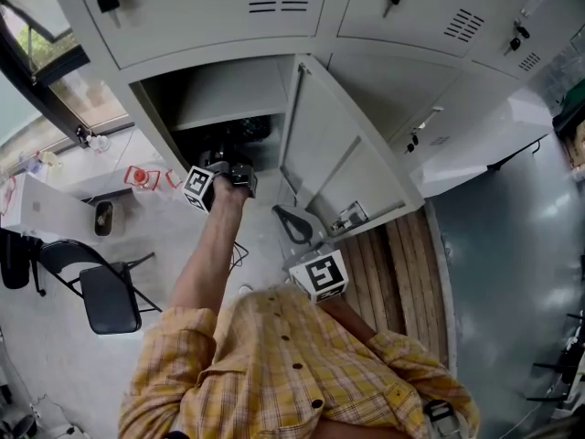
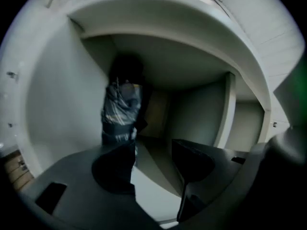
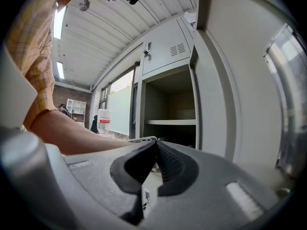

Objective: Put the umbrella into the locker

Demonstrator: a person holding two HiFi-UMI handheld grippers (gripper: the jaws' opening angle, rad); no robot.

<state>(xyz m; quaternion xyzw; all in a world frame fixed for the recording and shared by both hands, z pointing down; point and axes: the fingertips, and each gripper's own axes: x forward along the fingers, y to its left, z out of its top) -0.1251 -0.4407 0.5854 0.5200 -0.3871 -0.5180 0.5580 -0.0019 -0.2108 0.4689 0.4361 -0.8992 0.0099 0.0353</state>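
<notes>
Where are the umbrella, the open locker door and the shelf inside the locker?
Umbrella [image 2: 120, 111]: left gripper view, folded canopy.
Door [image 1: 343, 140]: head view, inner face.
Shelf [image 3: 170, 122]: right gripper view, front edge.

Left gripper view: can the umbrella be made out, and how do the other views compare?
Left gripper view: dim inside the locker, umbrella soft and blurred but recognisable, strong fisheye bending. Right gripper view: bright, fairly sharp. Head view: evenly lit, compartment interior shadowed.

Black folding chair [image 1: 108, 295], window [image 1: 32, 44], perhaps wooden planks [image 1: 402, 263]
</notes>
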